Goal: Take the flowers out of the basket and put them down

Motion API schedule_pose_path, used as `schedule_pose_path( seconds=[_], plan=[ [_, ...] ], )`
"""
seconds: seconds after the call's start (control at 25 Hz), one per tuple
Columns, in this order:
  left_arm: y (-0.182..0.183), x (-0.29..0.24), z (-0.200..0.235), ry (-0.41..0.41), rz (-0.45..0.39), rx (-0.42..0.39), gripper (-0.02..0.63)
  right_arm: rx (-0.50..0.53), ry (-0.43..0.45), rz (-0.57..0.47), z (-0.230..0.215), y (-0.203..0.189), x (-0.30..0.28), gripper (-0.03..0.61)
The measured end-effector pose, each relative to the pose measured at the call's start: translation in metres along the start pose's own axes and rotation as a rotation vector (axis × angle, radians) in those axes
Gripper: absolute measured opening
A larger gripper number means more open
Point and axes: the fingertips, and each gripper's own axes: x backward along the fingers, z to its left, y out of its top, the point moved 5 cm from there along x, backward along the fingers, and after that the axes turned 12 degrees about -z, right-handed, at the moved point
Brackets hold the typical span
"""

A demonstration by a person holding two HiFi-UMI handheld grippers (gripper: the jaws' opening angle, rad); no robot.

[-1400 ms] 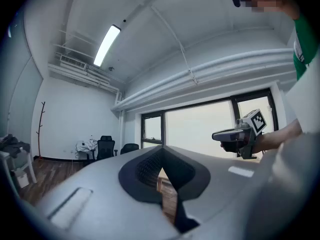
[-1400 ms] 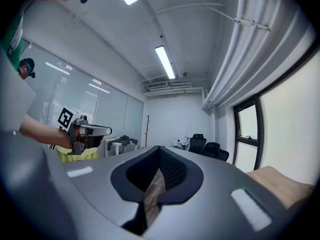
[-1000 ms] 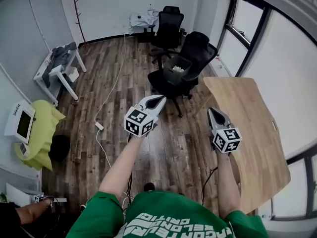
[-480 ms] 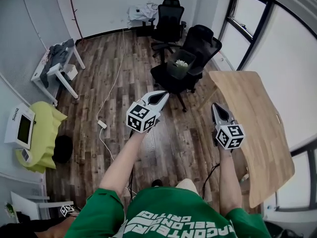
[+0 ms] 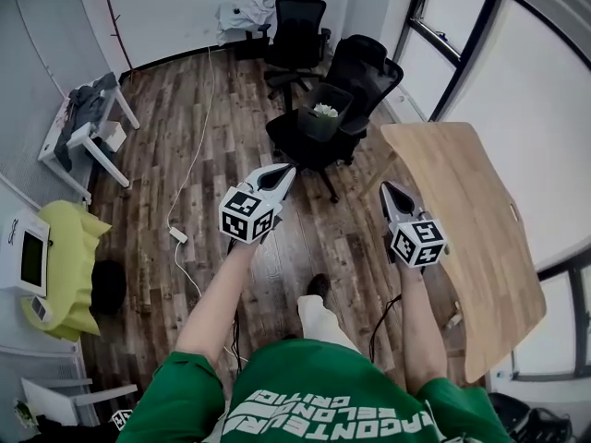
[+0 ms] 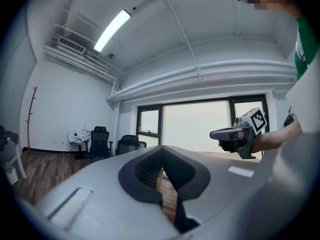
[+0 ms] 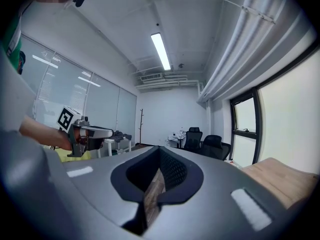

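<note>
A dark basket [image 5: 322, 123] with white flowers [image 5: 325, 111] stands on the seat of a black office chair [image 5: 355, 72] ahead of me. My left gripper [image 5: 280, 173] is held out over the wooden floor, short of that chair, shut and empty. To its right my right gripper [image 5: 387, 192] hangs near the corner of the wooden table [image 5: 471, 220], its jaws together with nothing in them. The left gripper view shows shut jaws on the left gripper [image 6: 161, 176] and the right gripper [image 6: 235, 134] beside it. In the right gripper view the right gripper [image 7: 159, 176] is shut.
A second black chair [image 5: 297, 17] stands by the back wall. A white side table [image 5: 88, 118] with clothes is at the left, with a coat stand [image 5: 115, 17] behind it. A white cable [image 5: 185, 192] runs along the floor. Windows line the right wall.
The person has walked forward over the floor; a leg and foot now show below the grippers. Both grippers were carried along, still shut, and the yellow heap at the left slid back.
</note>
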Motion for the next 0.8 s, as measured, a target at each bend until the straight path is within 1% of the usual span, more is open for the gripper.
schedule_pose_path(
  seconds=[0.12,0.28,0.48,0.8],
  plan=[
    [-0.004,-0.019,0.022,0.003,0.011,-0.003,0.017,-0.008,0.005,-0.003,-0.012,-0.003,-0.029,0.006],
    [0.000,-0.045,0.055,0.012,0.007,-0.017,0.018,-0.007,0.023,-0.007,-0.031,-0.004,-0.072,0.006],
    [0.002,-0.086,0.096,0.028,-0.002,-0.029,0.018,-0.005,0.037,-0.010,-0.066,-0.001,-0.128,0.006],
    [-0.012,-0.153,0.156,0.049,-0.007,-0.005,0.017,0.009,0.059,0.032,-0.117,-0.009,-0.205,0.006]
  ],
)
